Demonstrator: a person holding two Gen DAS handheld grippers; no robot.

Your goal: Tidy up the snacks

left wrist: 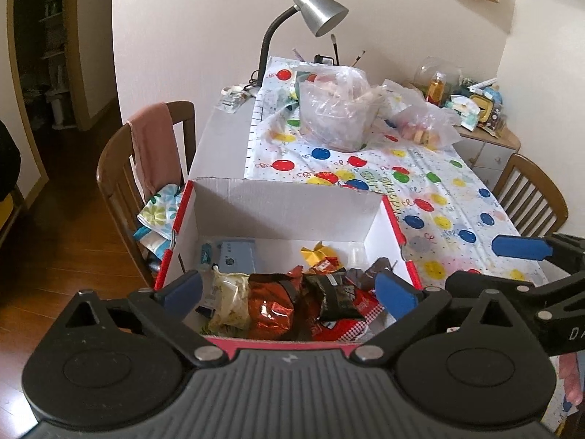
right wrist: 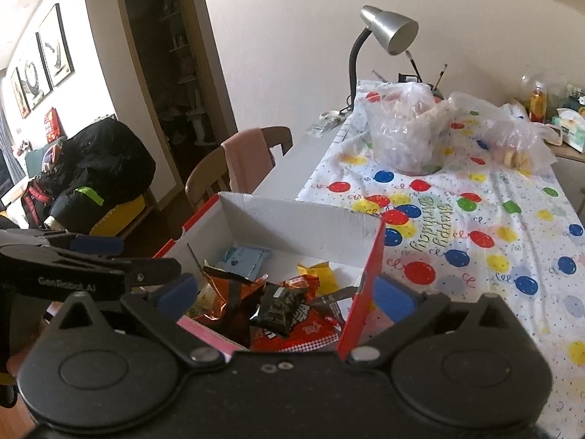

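- I am hovering both tools over the near end of the white cardboard box with red outer walls (left wrist: 289, 205), which is sitting at the near left corner of the table on the balloon-print plastic tablecloth (left wrist: 431, 183).
- My left gripper (left wrist: 290, 291) is spread wide and holding nothing; its blue pads are straddling the pile of packets from above.
- My right gripper (right wrist: 289, 292) is spread wide too and empty, with its right finger hanging outside the box's right wall.
- The snacks are lying loose in the near half of the box: a crinkled copper-red foil bag (left wrist: 272, 301), a small black packet (left wrist: 334, 298), a flat red checker-edged pack (right wrist: 310, 333) underneath, a pale yellow-white pouch (left wrist: 228, 300) at the left, a yellow wrapper (left wrist: 318, 250) farther back.
- A light-blue flat packet (left wrist: 237, 256) is resting on the box floor at the far left.
- I am judging all of these light, soft and crushable, and the foil likely slippery.
- I am favouring a pinch on a crimped seam or corner, not the puffed middle.
- The box looks stiff but light, so it may slide if nudged.
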